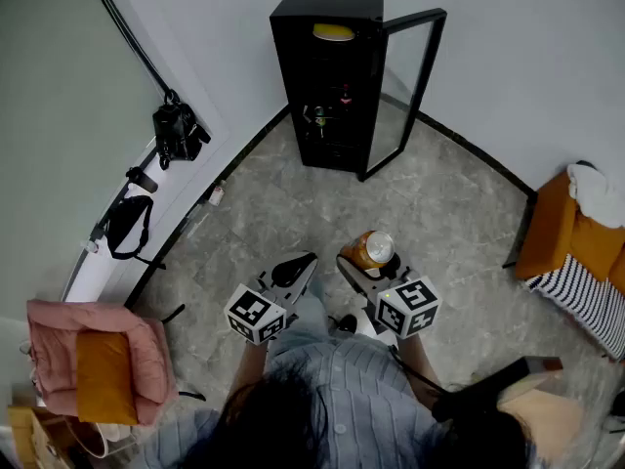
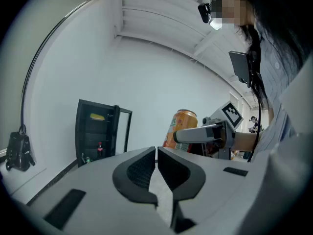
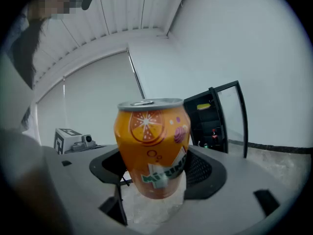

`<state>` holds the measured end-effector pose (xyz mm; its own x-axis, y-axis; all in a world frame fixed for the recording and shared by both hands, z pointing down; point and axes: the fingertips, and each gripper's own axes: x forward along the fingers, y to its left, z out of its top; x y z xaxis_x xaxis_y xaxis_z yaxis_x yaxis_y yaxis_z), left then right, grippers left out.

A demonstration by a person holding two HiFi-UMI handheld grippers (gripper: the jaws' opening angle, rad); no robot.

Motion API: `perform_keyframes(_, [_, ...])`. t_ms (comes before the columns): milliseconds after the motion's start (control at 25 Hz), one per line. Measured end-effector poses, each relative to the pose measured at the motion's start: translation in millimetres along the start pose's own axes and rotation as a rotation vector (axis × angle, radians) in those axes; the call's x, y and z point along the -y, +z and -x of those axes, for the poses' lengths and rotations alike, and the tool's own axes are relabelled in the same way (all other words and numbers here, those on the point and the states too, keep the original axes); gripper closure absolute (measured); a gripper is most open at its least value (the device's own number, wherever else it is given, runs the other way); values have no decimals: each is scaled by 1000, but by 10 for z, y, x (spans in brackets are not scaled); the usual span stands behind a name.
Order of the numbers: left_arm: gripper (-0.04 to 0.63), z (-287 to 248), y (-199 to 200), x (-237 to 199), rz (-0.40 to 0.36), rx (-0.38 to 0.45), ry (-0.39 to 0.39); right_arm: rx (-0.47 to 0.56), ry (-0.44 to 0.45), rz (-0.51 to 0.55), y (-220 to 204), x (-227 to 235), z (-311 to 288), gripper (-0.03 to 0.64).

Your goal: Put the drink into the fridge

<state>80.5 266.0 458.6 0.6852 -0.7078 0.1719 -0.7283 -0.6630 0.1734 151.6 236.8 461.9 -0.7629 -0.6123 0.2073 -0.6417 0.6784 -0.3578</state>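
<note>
An orange soda can (image 1: 372,250) stands upright between the pads of my right gripper (image 1: 366,259), which is shut on it above the stone floor. In the right gripper view the can (image 3: 152,148) fills the middle, with my right gripper (image 3: 154,176) gripping its lower half. My left gripper (image 1: 299,267) hangs just left of it, shut with nothing in it; its pads meet in the left gripper view (image 2: 156,156). The black fridge (image 1: 327,76) stands ahead by the wall, and its glass door (image 1: 410,86) is swung open to the right.
Inside the fridge are a yellow item (image 1: 333,31) on the top shelf and a small cola bottle (image 2: 100,150) lower down. A pink chair with an orange cushion (image 1: 93,360) stands at the left. Black bags (image 1: 176,130) lie along the left wall. An orange box (image 1: 562,228) is at the right.
</note>
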Motion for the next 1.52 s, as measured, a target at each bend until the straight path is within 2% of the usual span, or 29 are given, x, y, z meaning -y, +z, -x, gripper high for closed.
perform_keyframes(600, [586, -367, 153, -434, 11, 9, -27, -19, -7, 8, 189, 301, -428, 296])
perform_keyframes(1120, [586, -921, 485, -1432, 41, -1, -74, -64, -67, -12, 530, 780, -1299, 296])
perform_keyframes(1520, [586, -1071, 590, -2289, 57, -15, -103, -88, -107, -45, 688, 916, -2087, 296])
